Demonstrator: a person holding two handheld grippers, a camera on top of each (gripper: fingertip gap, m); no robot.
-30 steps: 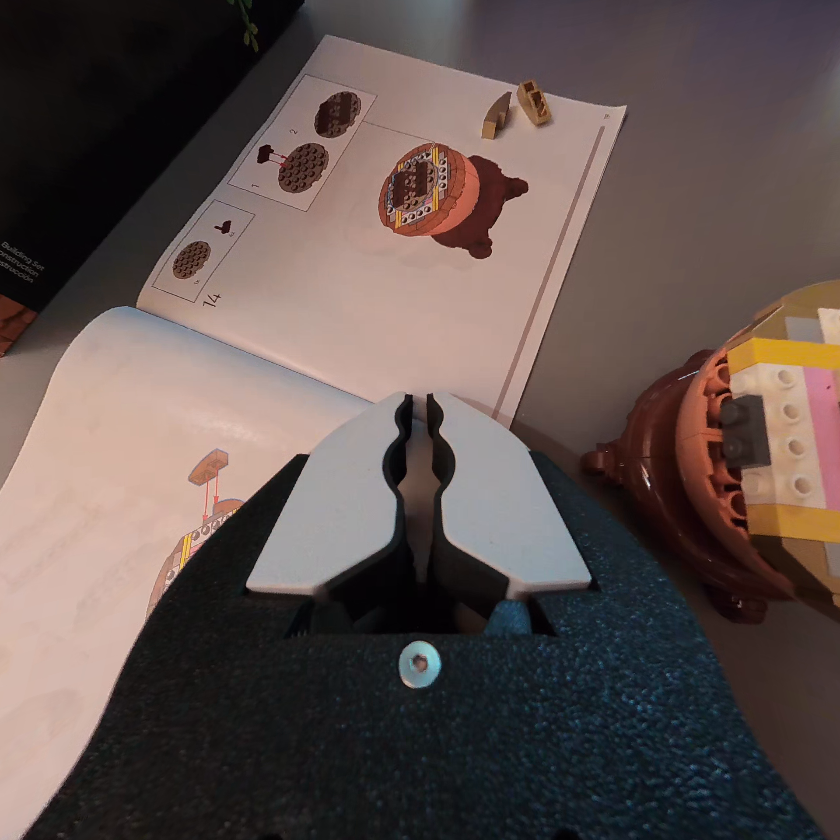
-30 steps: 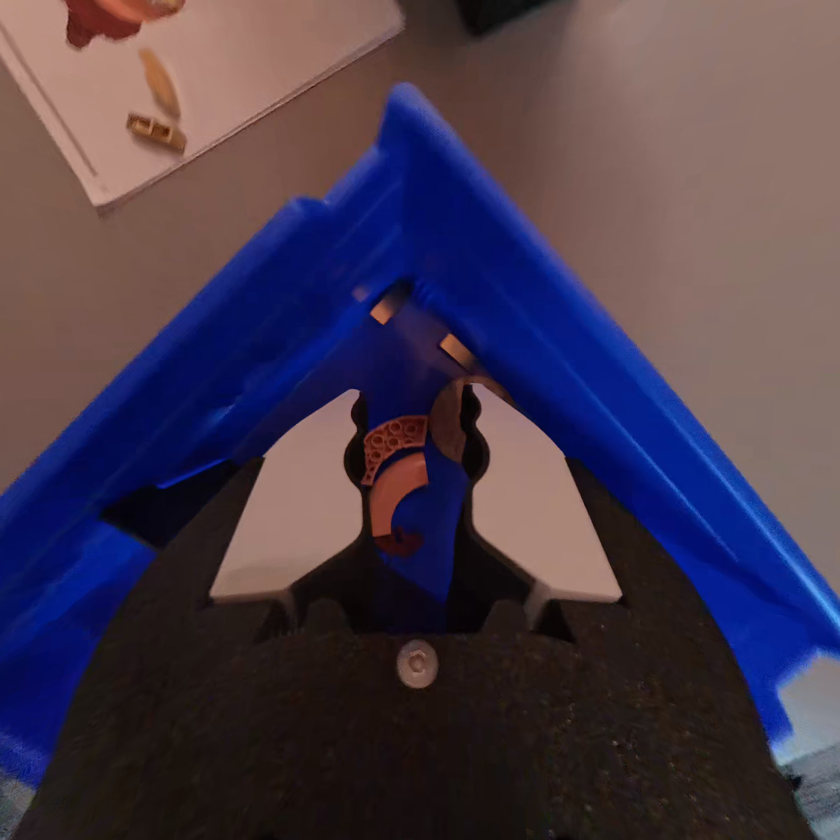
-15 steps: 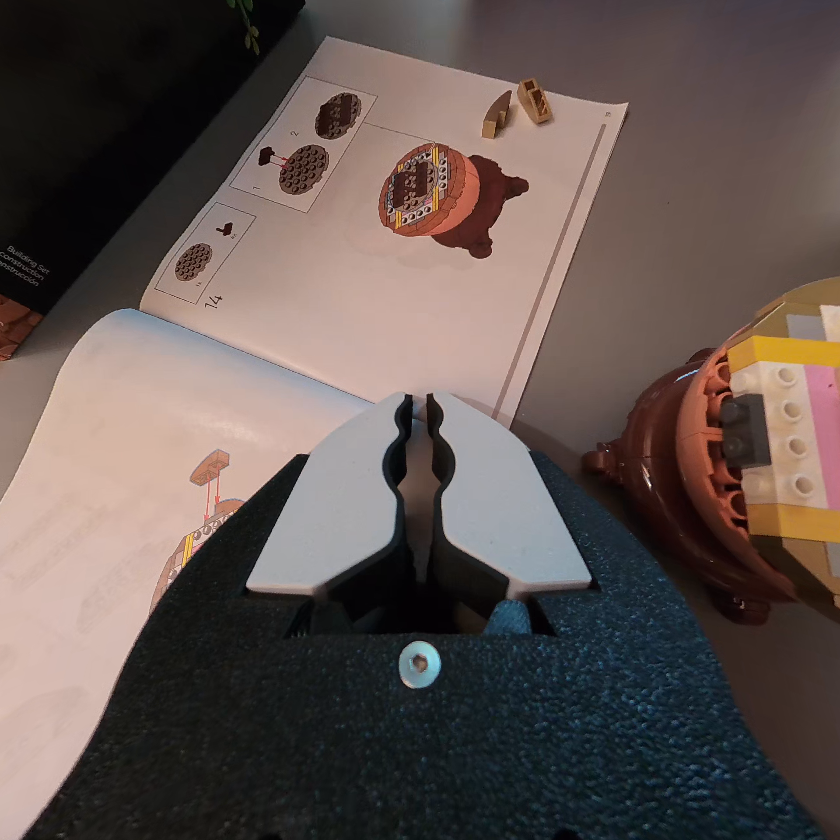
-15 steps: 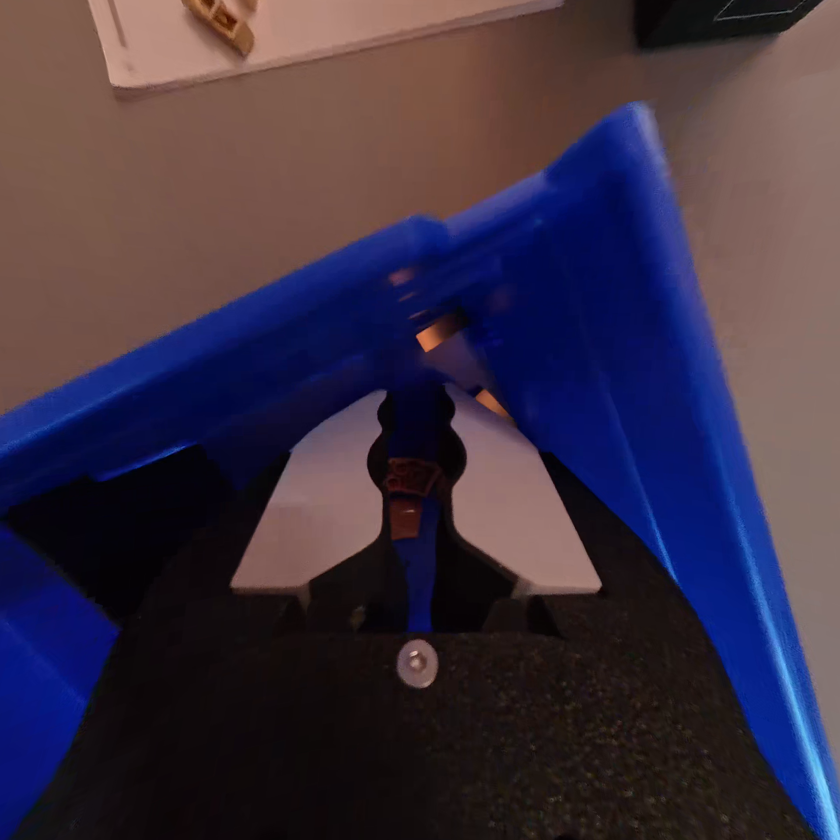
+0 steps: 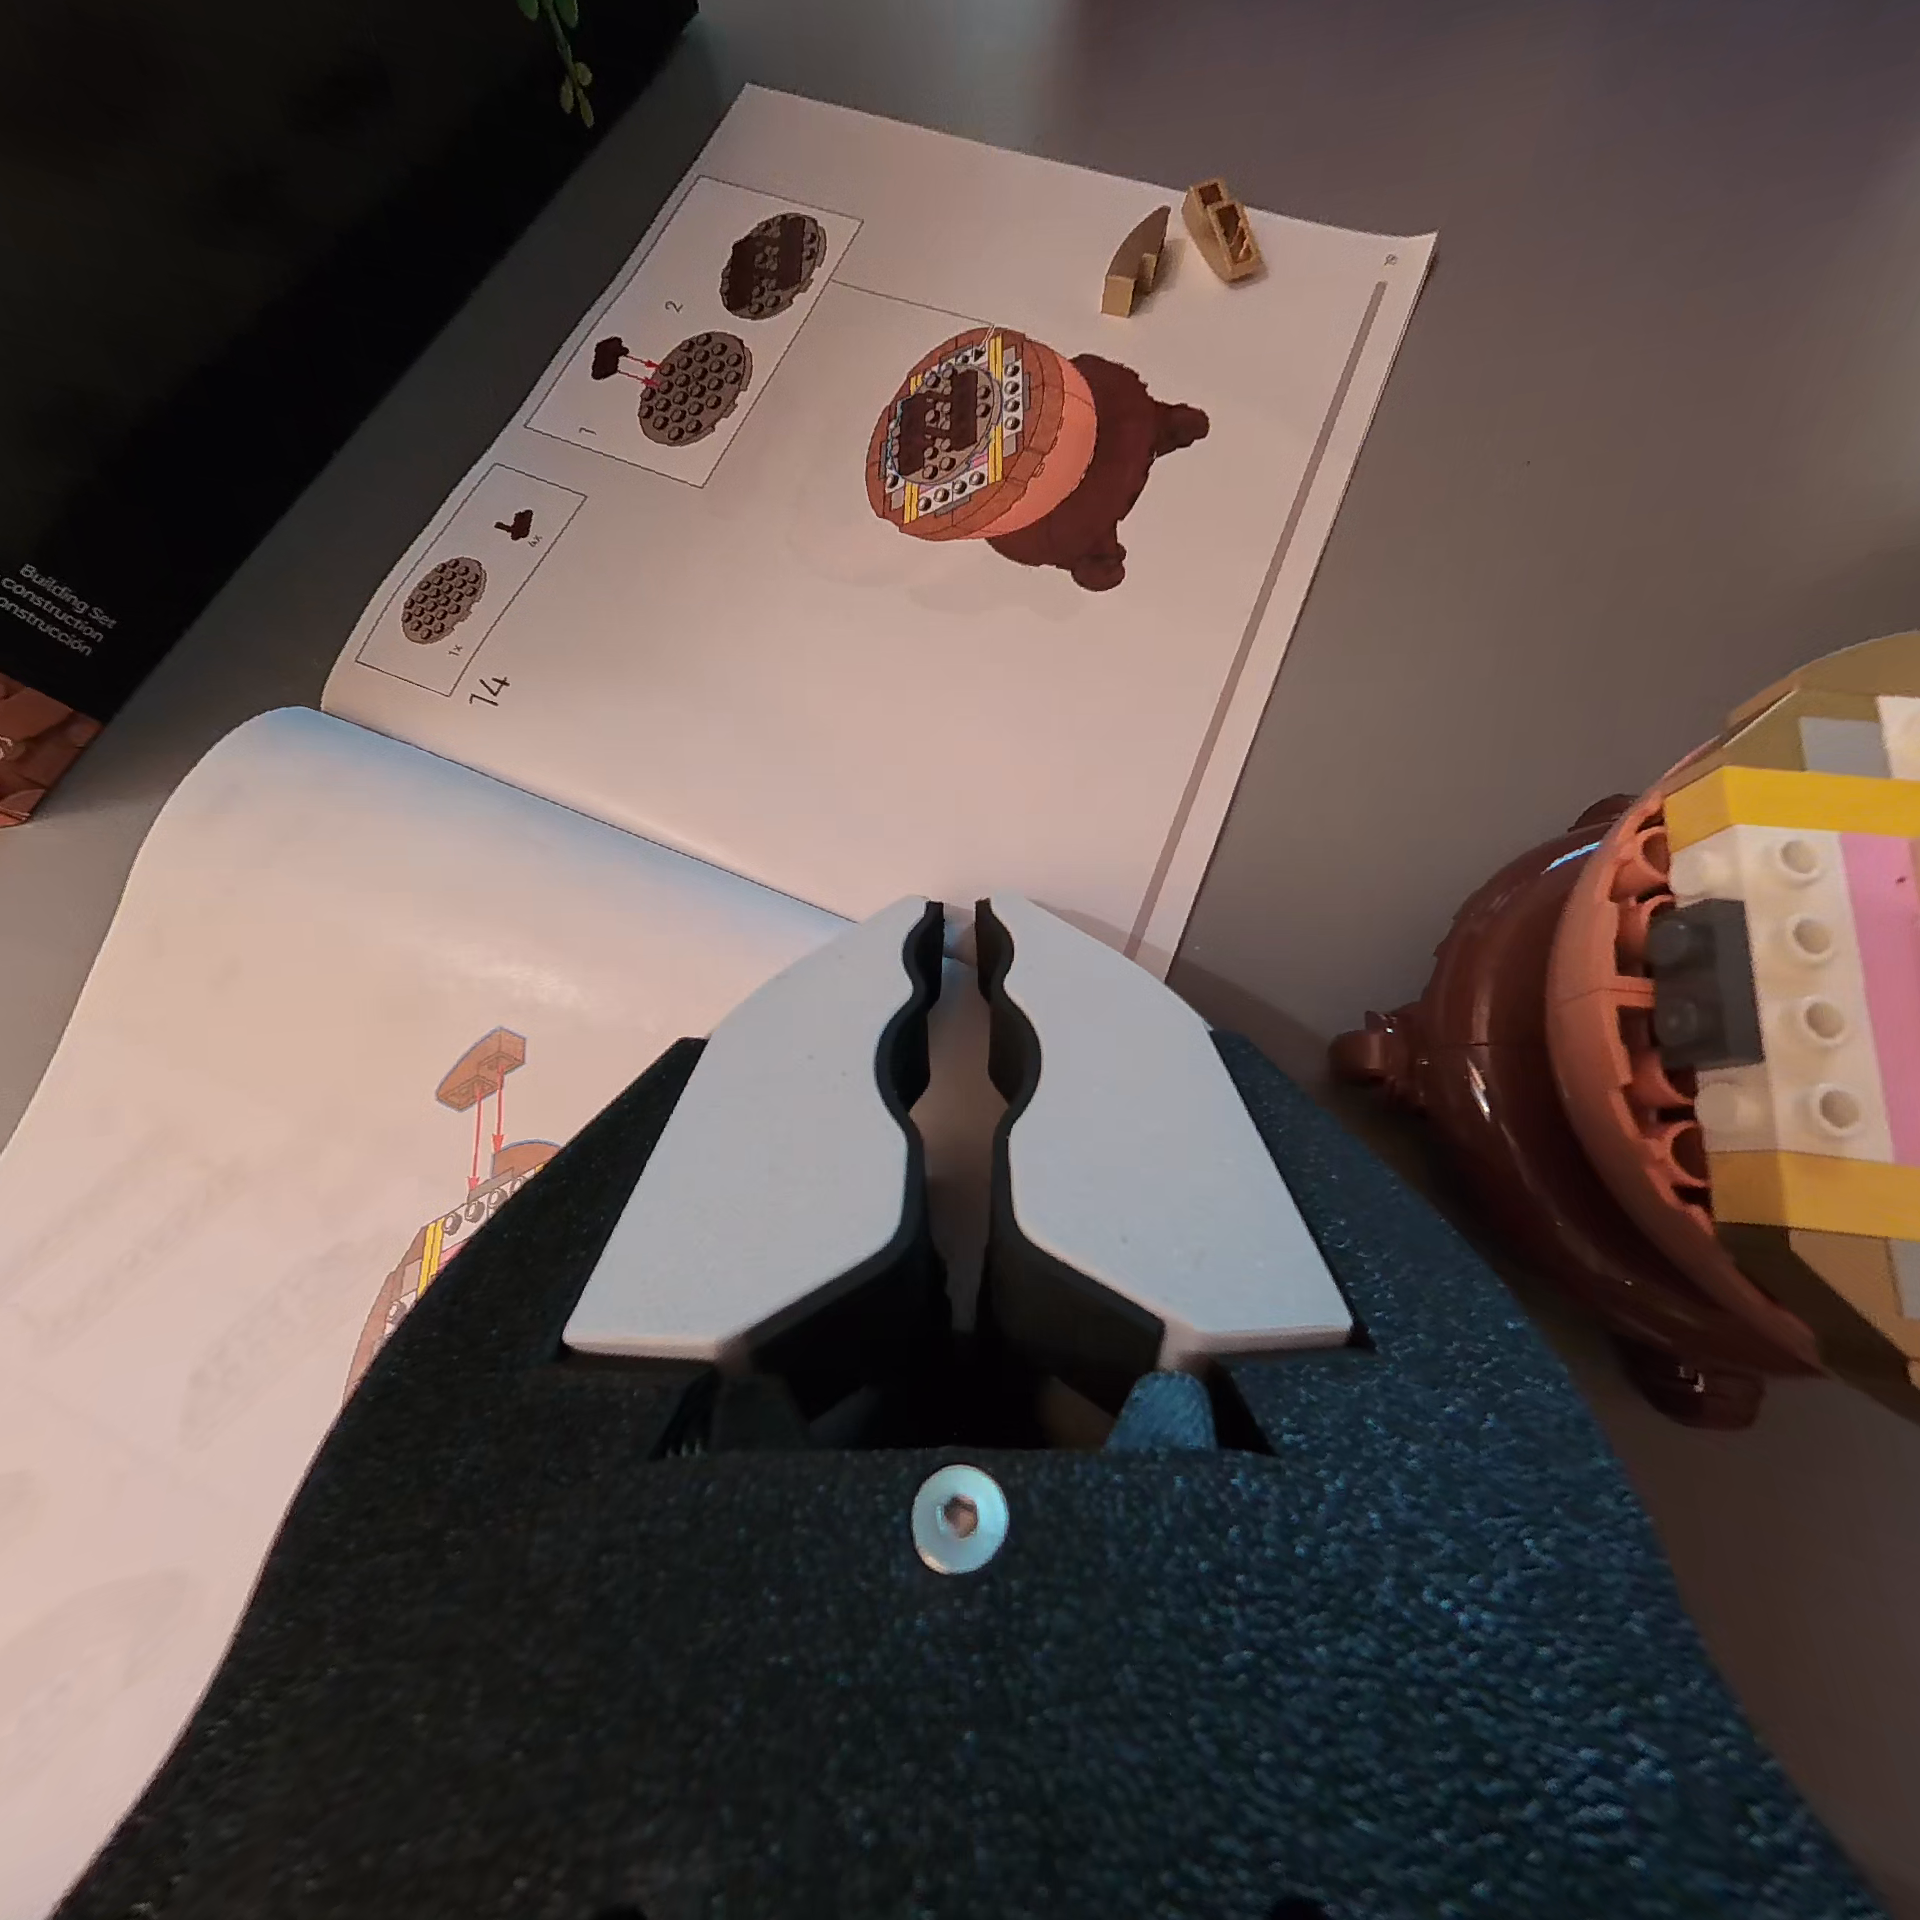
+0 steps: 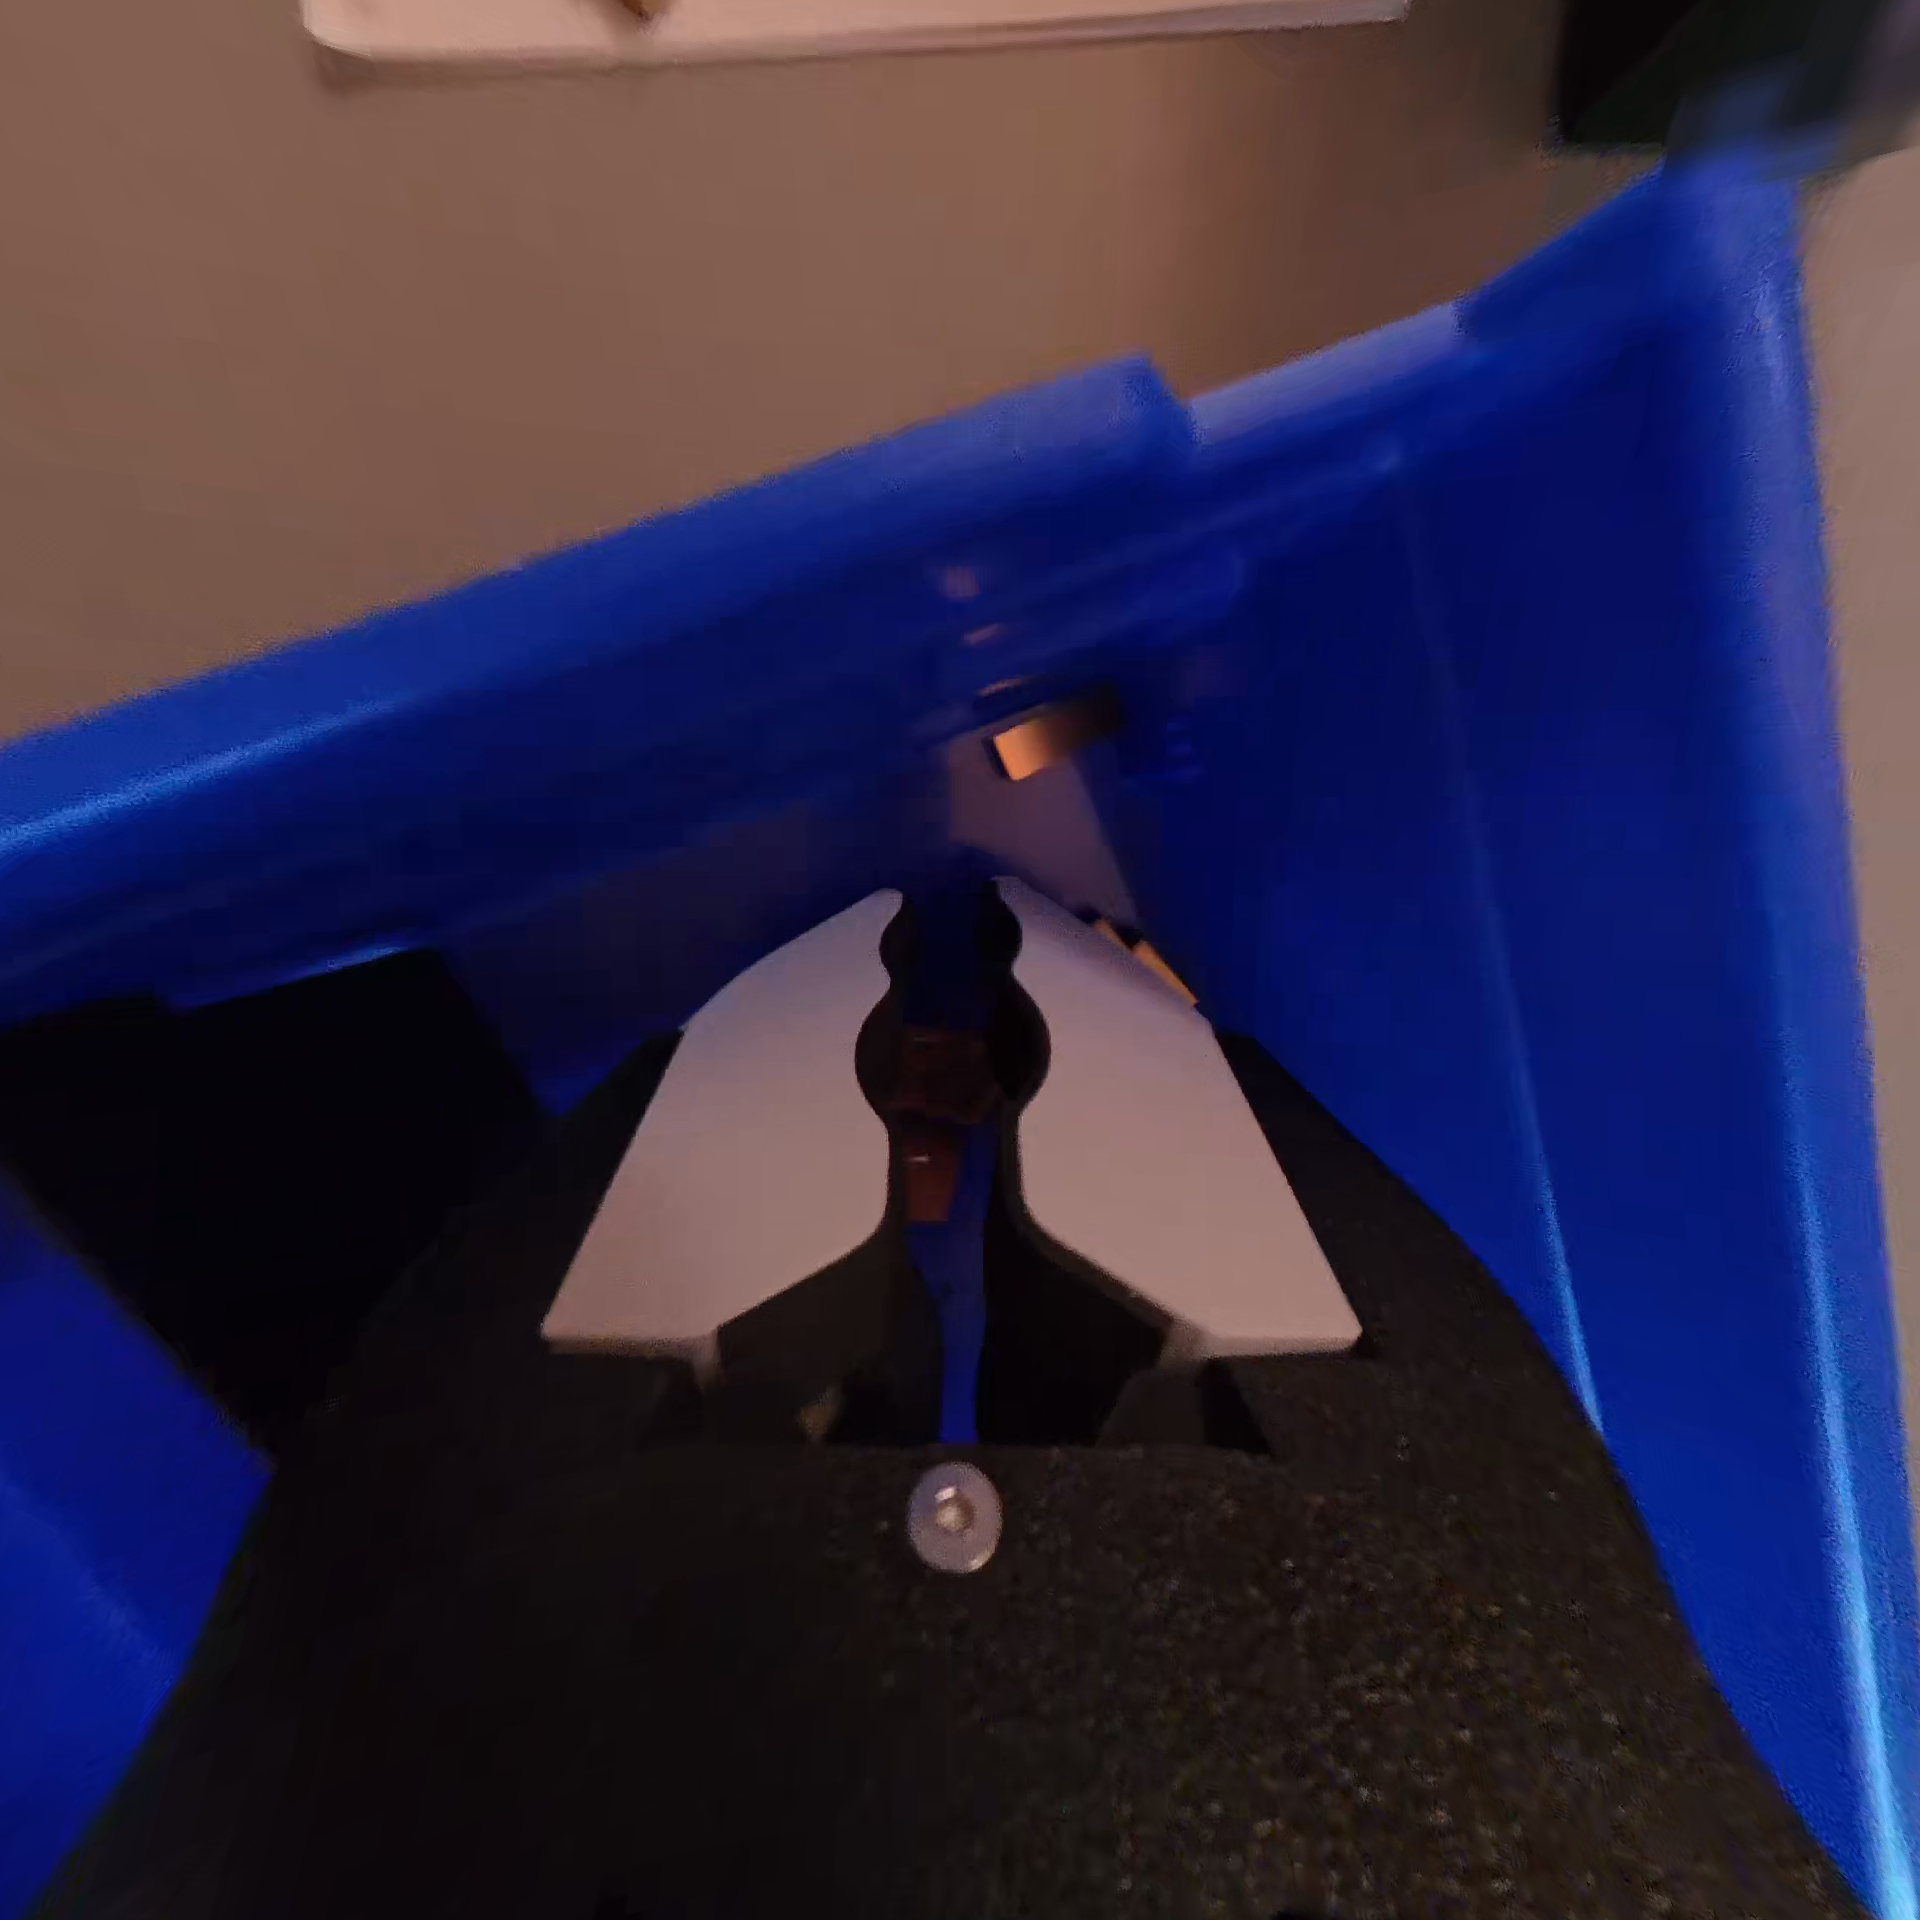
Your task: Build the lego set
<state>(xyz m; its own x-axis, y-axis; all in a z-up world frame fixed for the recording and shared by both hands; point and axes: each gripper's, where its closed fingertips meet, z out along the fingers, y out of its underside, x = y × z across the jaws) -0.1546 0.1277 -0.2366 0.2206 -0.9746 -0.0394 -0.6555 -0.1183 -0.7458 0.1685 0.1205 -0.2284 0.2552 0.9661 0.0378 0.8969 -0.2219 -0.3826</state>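
Observation:
My left gripper (image 5: 958, 909) is shut and empty, over the open instruction booklet (image 5: 831, 675). The half-built lego model (image 5: 1662, 1091), with a dark brown rounded base and yellow, white and pink bricks, lies on its side to the right of it. Two tan pieces (image 5: 1132, 260) lie on the booklet's far corner. My right gripper (image 6: 956, 894) is inside a blue bin (image 6: 1455, 727), with its jaws closed around a small brown and orange lego piece (image 6: 935, 1070). Another orange piece (image 6: 1029, 748) lies in the bin's corner beyond the fingertips.
A black box (image 5: 208, 260) stands at the far left beside the booklet. The blue bin's walls rise close on both sides of my right gripper. The grey table (image 6: 623, 312) lies beyond the bin, with the booklet's edge (image 6: 831, 26) at the top.
My right gripper's jaws have closed around the brown piece and swung to the right inside the bin. My left gripper has stayed almost still.

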